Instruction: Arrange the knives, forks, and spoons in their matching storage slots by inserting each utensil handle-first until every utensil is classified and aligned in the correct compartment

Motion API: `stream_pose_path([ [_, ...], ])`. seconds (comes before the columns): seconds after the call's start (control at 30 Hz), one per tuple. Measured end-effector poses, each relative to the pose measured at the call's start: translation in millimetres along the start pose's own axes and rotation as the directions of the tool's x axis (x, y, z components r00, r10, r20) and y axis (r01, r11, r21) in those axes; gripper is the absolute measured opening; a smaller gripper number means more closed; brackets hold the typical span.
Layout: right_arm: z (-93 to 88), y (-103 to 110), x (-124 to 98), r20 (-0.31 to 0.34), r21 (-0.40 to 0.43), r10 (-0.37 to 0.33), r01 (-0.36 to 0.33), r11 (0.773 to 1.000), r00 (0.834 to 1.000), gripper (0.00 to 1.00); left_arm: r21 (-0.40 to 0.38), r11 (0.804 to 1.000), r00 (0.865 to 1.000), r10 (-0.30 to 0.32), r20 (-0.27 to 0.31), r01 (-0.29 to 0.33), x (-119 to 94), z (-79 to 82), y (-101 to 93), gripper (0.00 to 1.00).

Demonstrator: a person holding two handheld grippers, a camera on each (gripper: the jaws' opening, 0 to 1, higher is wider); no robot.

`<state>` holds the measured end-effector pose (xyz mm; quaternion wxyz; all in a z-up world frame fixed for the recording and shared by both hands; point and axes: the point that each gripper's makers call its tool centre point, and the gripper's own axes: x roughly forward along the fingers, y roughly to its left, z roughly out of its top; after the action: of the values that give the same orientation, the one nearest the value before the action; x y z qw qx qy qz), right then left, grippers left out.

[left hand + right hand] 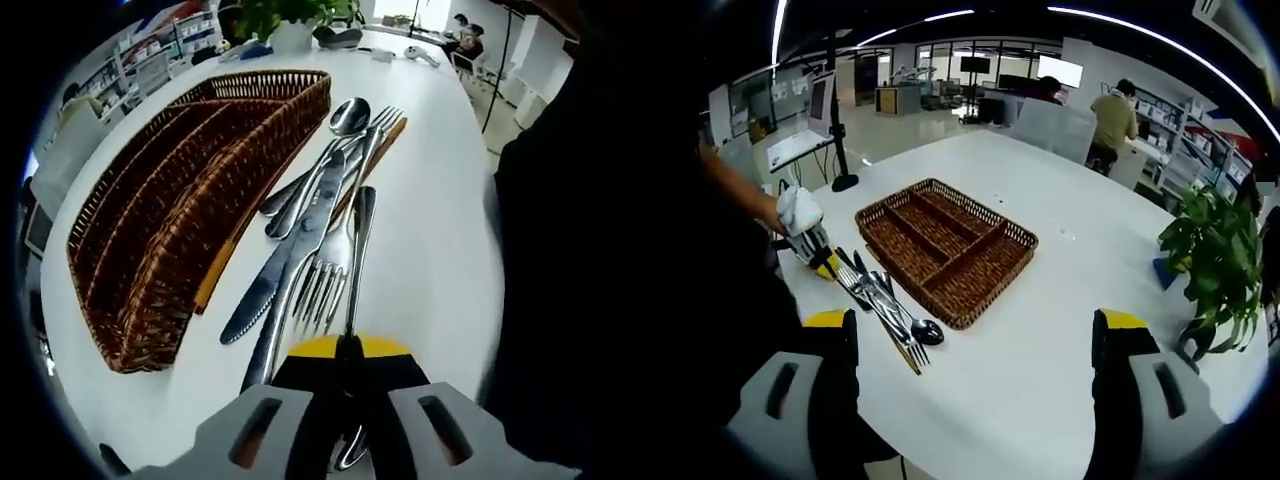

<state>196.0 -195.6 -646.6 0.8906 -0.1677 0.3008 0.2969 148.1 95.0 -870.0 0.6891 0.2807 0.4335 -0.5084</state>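
A brown wicker cutlery basket (190,190) (940,245) with long slots lies on the white table (430,240). Beside it is a pile of steel cutlery (885,305): a knife (285,265), a fork (322,285), a spoon (350,115) and another fork (385,120). My left gripper (346,352) is shut on a slim steel utensil (358,250). Its handle points away over the pile, and its head is hidden between the jaws. In the right gripper view, a gloved hand holds the left gripper (818,252) at the pile's end. My right gripper (975,345) hangs open above the table, with nothing between its jaws.
An orange stick (215,270) lies against the basket's side. A potted plant (1210,250) stands at the table's far end, and a monitor stand (835,130) stands behind the table. People sit at desks in the background. Bare table lies to the right of the basket.
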Motion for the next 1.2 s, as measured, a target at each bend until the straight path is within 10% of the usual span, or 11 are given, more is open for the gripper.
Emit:
stream_pose_path([
  [0.4, -1.2, 0.2, 0.4, -0.002, 0.004, 0.002, -0.002, 1.000, 1.000, 1.00, 0.059, 0.998, 1.000, 0.000, -0.023, 0.002, 0.1, 0.1, -1.2, 0.00],
  [1.2, -6.4, 7.3, -1.4, -0.007, 0.023, 0.008, -0.008, 1.000, 1.000, 1.00, 0.108, 0.990, 0.994, -0.096, 0.047, 0.090, -51.4, 49.5, 7.9, 0.00],
])
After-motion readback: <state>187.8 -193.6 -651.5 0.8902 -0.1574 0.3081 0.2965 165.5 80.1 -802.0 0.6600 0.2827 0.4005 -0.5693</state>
